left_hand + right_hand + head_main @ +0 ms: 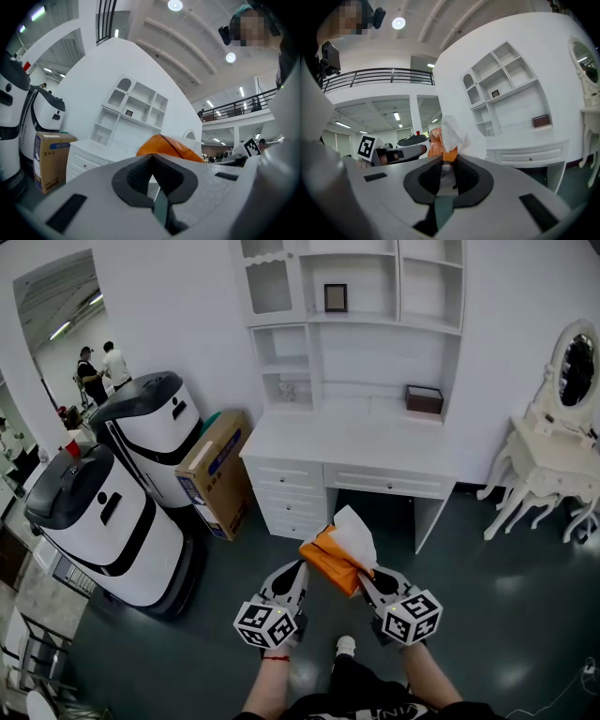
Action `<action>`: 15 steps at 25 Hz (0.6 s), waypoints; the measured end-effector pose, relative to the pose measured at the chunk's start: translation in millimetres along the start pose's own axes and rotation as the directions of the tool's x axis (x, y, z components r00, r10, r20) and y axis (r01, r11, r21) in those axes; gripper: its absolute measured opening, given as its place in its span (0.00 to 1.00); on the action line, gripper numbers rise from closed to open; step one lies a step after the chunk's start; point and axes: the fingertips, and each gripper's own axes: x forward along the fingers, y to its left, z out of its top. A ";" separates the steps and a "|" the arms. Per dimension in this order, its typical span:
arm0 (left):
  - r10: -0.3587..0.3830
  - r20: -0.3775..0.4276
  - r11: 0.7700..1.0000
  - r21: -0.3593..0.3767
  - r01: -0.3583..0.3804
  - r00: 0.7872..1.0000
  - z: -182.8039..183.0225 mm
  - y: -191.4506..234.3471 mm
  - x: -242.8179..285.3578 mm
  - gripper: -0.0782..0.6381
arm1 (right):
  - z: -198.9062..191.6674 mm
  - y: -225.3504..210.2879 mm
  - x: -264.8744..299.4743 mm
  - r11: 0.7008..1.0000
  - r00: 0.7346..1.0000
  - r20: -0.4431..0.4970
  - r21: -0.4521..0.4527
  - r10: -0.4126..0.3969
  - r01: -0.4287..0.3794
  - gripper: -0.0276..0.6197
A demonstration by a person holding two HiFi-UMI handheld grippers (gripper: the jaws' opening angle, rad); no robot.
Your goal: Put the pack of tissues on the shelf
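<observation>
Low at frame centre, your right gripper (366,577) pinches the pack of tissues (334,561); your left gripper (298,568) stays out of it, jaws pressed together.

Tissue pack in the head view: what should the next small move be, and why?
Probably carry the tissue pack forward and up toward the shelf: the right gripper is shut on its edge, but it hangs over the floor, short of the desk.
</observation>
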 end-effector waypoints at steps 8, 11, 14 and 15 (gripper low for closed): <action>0.004 -0.012 1.000 0.004 -0.004 1.000 21.4 39.6 74.4 0.12 | 34.7 -50.6 62.2 1.000 1.000 -0.009 -0.017 0.019 -0.019 0.08; 0.001 -0.016 1.000 0.000 -0.001 1.000 24.1 54.3 100.1 0.12 | 42.8 -72.0 84.6 1.000 1.000 -0.010 -0.011 0.022 -0.022 0.08; 0.005 -0.018 1.000 -0.009 -0.005 1.000 25.1 71.7 124.2 0.12 | 47.6 -90.7 107.9 1.000 0.999 -0.015 -0.008 0.029 -0.029 0.08; 0.006 -0.025 1.000 -0.003 -0.006 1.000 24.8 77.9 133.0 0.12 | 49.4 -96.9 116.2 0.999 0.999 -0.016 -0.007 0.031 -0.031 0.08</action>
